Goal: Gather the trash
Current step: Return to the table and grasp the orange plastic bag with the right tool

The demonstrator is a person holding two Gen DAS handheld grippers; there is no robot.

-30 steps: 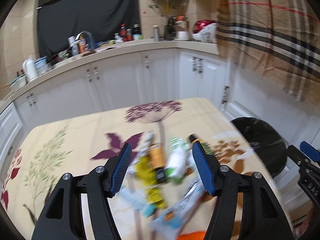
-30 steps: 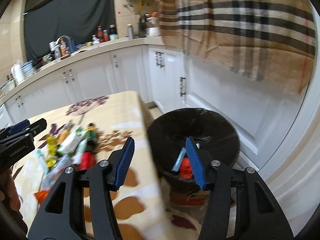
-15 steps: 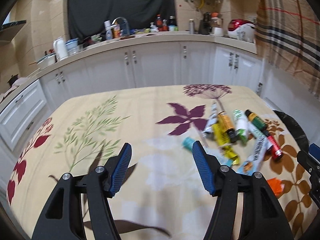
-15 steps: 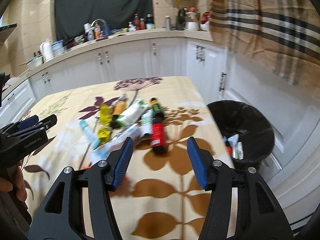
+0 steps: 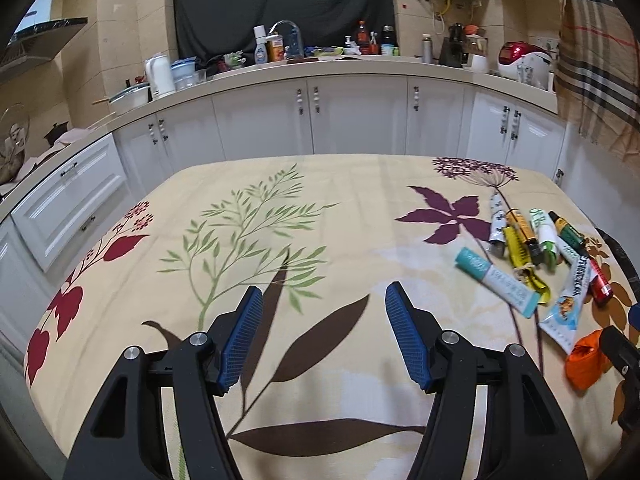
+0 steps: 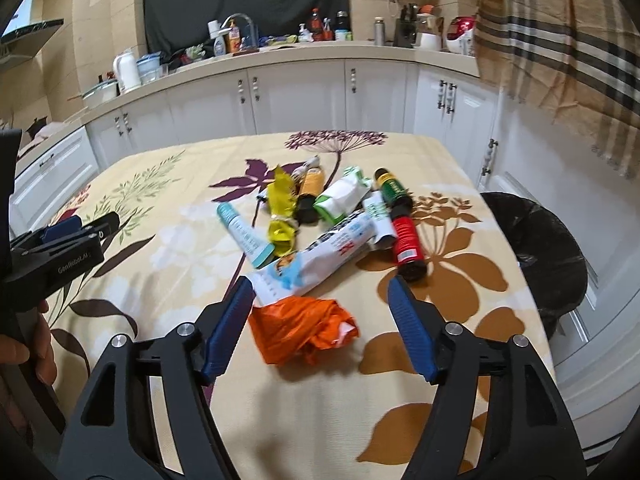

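A pile of trash lies on the floral tablecloth [image 6: 192, 240]: a crumpled orange bag [image 6: 304, 328], a white-blue pouch [image 6: 320, 252], a teal-white tube [image 6: 244, 236], a yellow wrapper [image 6: 280, 208] and a red tube [image 6: 406, 240]. My right gripper [image 6: 320, 286] hovers over the orange bag. Its jaws are opening, and the bag lies low between them with neither pad pressing on it. My left gripper [image 5: 324, 292] is open with only bare cloth under it. The pile sits off to its right, with the teal-white tube [image 5: 496, 280] nearest and the orange bag [image 5: 586, 360] beside the right gripper's tip.
A black-lined bin [image 6: 536, 248] stands on the floor just past the table's right edge. White cabinets [image 5: 360, 120] and a cluttered counter [image 5: 280, 68] run behind the table. A plaid cloth [image 6: 560, 48] hangs at the right. A person's hand [image 6: 32, 360] holds the left gripper [image 6: 86, 224].
The right gripper swung from over the bin back to the table and now sits at the orange bag with wider jaws. The left gripper slid left, away from the pile.
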